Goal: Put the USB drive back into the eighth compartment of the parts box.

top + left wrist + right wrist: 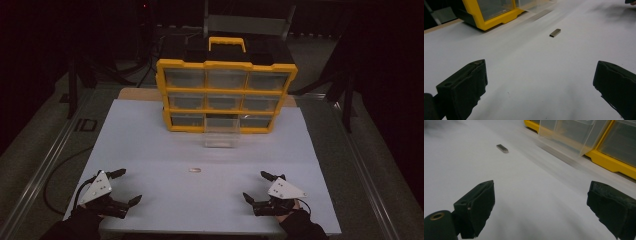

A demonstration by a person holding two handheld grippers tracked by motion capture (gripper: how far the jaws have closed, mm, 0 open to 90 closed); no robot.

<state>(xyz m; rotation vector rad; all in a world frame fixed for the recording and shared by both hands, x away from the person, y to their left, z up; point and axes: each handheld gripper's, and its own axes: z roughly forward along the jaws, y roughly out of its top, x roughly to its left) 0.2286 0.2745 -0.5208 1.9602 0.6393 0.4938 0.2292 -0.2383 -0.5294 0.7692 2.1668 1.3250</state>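
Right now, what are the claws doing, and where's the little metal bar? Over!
Left claw and right claw open, empty, low on the white board. Metal bar flat between them. Clear drawer pulled out of the yellow organizer. Nothing blocking.

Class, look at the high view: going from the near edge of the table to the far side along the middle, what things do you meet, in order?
Small metal bar → pulled-out clear drawer → yellow drawer cabinet.
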